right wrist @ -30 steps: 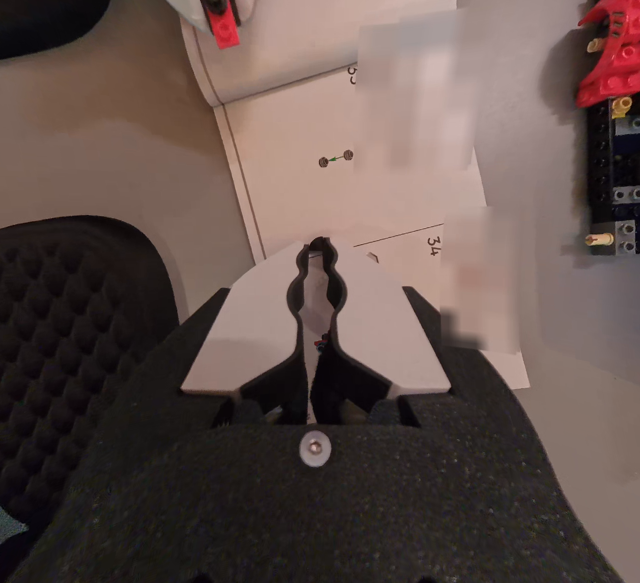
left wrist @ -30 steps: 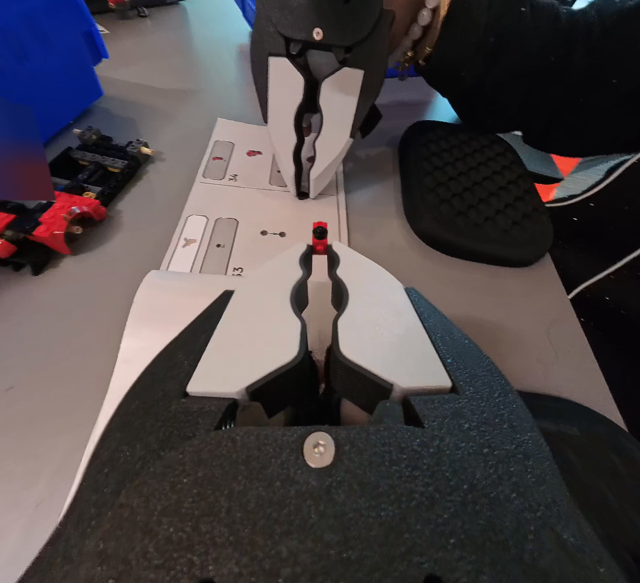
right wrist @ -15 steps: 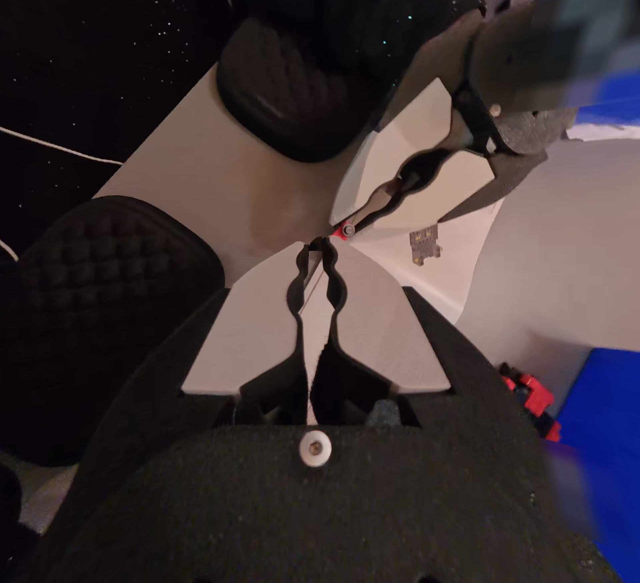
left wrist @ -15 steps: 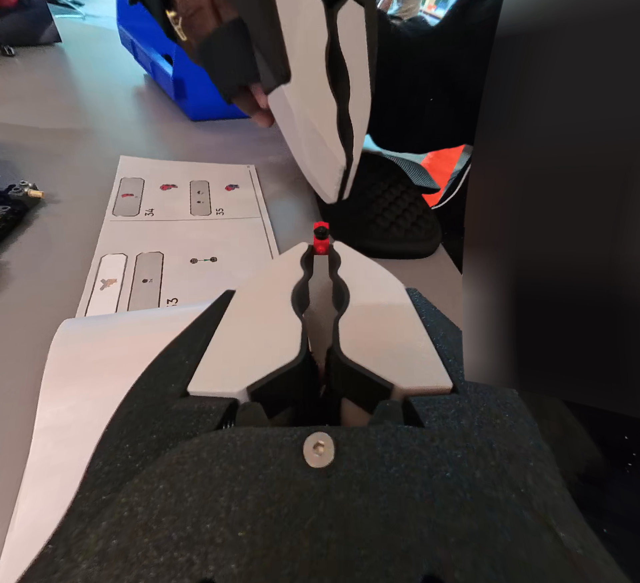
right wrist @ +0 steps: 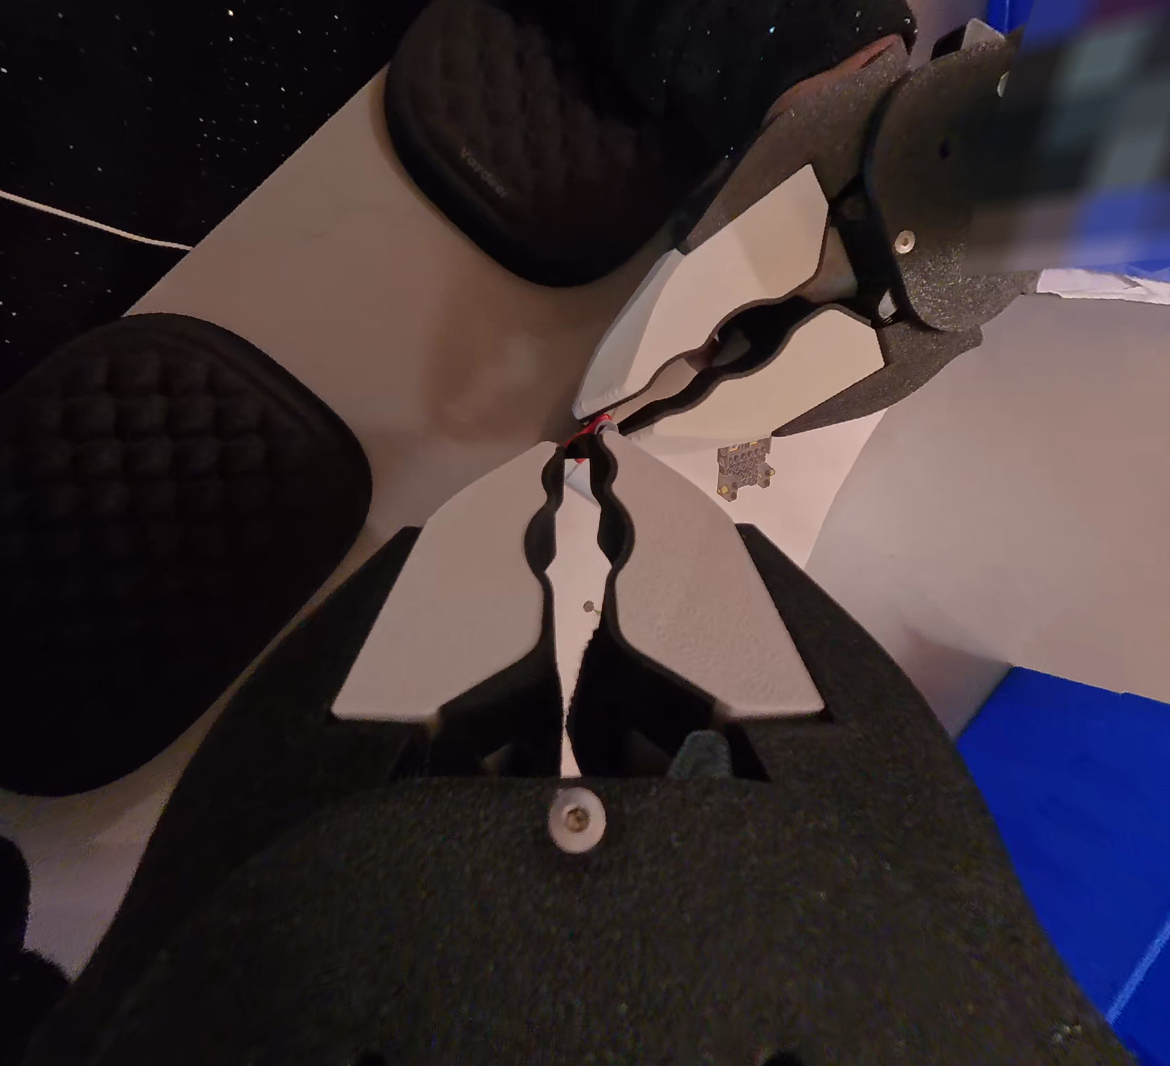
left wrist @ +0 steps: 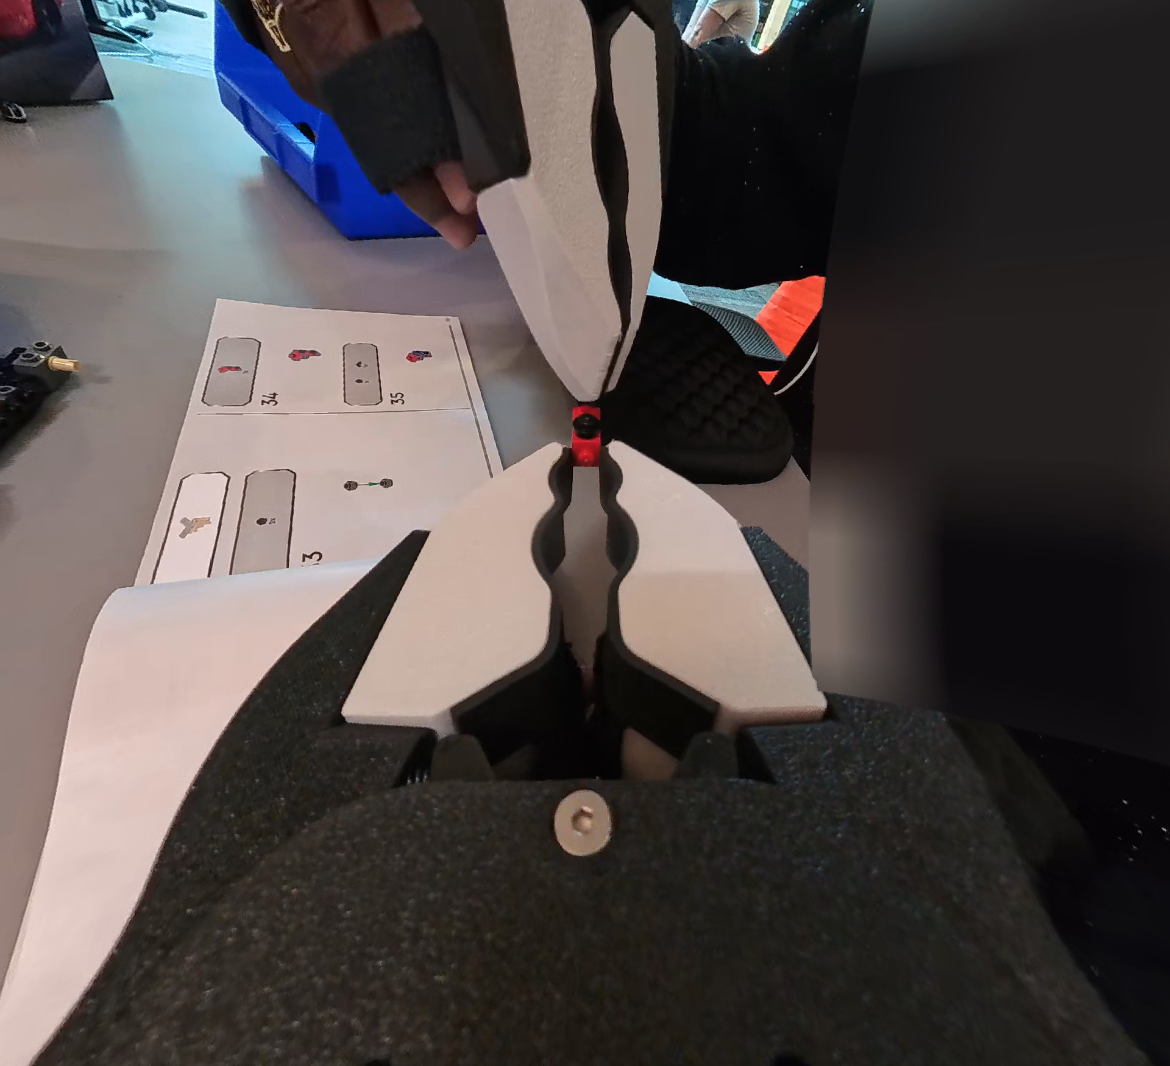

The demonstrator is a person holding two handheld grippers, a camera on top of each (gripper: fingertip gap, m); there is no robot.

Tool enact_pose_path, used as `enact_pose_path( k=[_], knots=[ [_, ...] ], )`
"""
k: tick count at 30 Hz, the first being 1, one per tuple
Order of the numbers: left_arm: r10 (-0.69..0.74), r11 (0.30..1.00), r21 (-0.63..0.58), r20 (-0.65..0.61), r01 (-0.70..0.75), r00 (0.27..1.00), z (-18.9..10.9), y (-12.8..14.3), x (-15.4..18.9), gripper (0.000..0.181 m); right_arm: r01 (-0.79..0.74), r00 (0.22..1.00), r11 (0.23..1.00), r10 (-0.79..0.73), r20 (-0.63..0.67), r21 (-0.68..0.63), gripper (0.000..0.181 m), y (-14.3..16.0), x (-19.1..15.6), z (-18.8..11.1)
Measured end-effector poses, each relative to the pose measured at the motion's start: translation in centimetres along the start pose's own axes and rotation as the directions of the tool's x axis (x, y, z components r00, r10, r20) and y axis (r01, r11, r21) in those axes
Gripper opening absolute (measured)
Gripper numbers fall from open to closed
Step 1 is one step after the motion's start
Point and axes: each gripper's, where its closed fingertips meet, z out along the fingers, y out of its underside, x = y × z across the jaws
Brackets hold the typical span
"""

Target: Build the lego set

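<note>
Left tongs (left wrist: 585, 453) clamped on small red lego piece (left wrist: 585, 439), held above the desk (left wrist: 126, 225). Right tongs (left wrist: 604, 393) together, tips touching its top; possibly pinching something, hidden.

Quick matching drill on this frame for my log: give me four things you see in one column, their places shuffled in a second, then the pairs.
1. red piece
2. instruction sheet
3. blue bin
4. right gripper

A. far side of the table
B. flat on the table
C. tips down over the red piece
D. in the left gripper's tips

Pairs: 1-D, 2-B, 3-A, 4-C
</note>
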Motion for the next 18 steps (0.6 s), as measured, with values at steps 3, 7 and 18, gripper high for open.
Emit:
enact_pose_path(
  k=[3,7,18],
  knots=[
    [0.001,1.000,0.003,0.001,-0.001,1.000,-0.02,-0.03,0.00,0.007,0.005,1.000,1.000,-0.005,0.001,-0.010,0.008,0.07,0.07,0.11],
    [0.004,1.000,0.003,0.000,-0.004,1.000,-0.02,-0.03,0.02,0.007,0.008,1.000,1.000,-0.008,0.007,-0.015,0.008,0.10,0.03,0.23],
    [0.005,1.000,0.008,0.000,-0.005,1.000,-0.06,-0.10,0.03,0.007,0.014,1.000,1.000,-0.014,0.006,-0.016,0.008,0.01,0.14,0.27]
  ],
)
